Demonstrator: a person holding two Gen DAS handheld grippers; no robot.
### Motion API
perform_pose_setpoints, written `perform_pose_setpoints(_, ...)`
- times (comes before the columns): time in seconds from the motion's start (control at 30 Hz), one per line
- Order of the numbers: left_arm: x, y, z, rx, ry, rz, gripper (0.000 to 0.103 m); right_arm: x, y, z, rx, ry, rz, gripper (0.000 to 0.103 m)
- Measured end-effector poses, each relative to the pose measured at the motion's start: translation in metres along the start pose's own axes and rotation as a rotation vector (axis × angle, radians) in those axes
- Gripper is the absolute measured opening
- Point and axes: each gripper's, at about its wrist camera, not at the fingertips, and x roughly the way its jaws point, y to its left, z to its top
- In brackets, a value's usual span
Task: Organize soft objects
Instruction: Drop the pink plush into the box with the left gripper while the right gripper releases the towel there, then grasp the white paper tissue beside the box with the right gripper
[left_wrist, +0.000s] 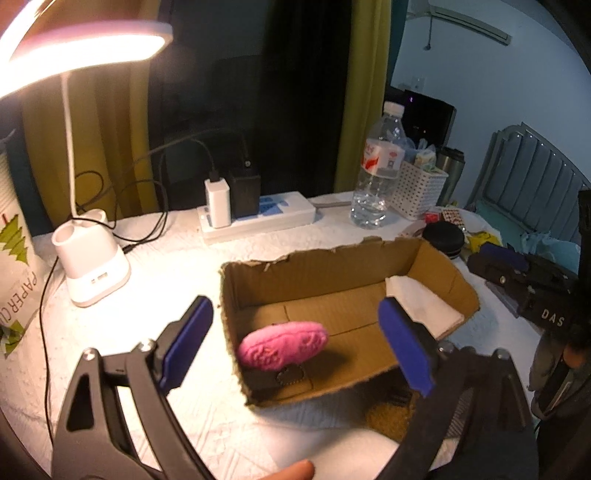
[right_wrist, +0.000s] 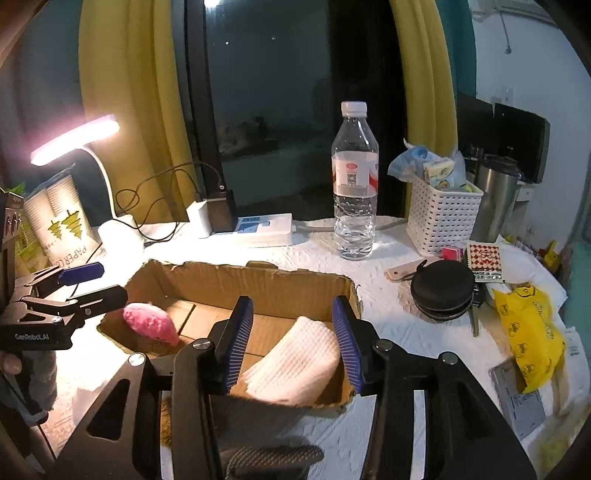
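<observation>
Pink pad (left_wrist: 282, 345) lengthwise across cardboard box (left_wrist: 332, 266), folded cloth (right_wrist: 295, 360) beside, both tools apart, empty.

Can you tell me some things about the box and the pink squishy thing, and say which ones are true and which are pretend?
1. The pink soft toy is in the cardboard box. True.
2. The left gripper squeezes the toy. False: its fingers stand wide apart.
3. A folded white cloth lies in the box. True.
4. The water bottle lies on its side. False: it stands upright.
5. The right gripper is shut. False: open.
</observation>
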Motion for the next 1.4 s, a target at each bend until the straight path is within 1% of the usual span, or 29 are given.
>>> perform_pose_setpoints(0.3, -0.04, 0.004, -0.018, 0.006, -0.032, -0.007, 0.092, -0.03, 0.03, -0.011, -0.019, -0.01, 0.022, 0.047)
perform_pose_setpoints(0.53, -0.065, 0.011, -0.038, 0.002, -0.04, -0.014, 0.092, -0.044, 0.059, -0.026, -0.038, 0.009, 0.052, 0.047)
perform_pose_setpoints(0.73, -0.082, 0.018, -0.057, -0.006, -0.043, -0.017, 0.092, -0.049, 0.083, -0.04, -0.06, 0.036, 0.079, 0.048)
perform_pose_setpoints(0.87, -0.09, 0.024, -0.07, -0.015, -0.038, -0.014, 0.092, -0.045, 0.098, -0.052, -0.068, 0.071, 0.108, 0.048)
perform_pose_setpoints(1.03, -0.096, 0.034, -0.085, -0.034, -0.026, -0.006, 0.092, -0.033, 0.116, -0.068, -0.072, 0.137, 0.149, 0.048)
perform_pose_setpoints(1.3, -0.1, 0.048, -0.1, -0.059, -0.008, 0.009, 0.092, -0.01, 0.137, -0.085, -0.077, 0.233, 0.185, 0.048)
perform_pose_setpoints(1.37, -0.101, 0.05, -0.101, -0.063, -0.005, 0.011, 0.092, -0.008, 0.14, -0.087, -0.086, 0.241, 0.195, 0.045)
perform_pose_setpoints(1.4, -0.101, 0.051, -0.102, -0.063, -0.003, 0.013, 0.092, -0.009, 0.143, -0.088, -0.097, 0.237, 0.194, 0.031)
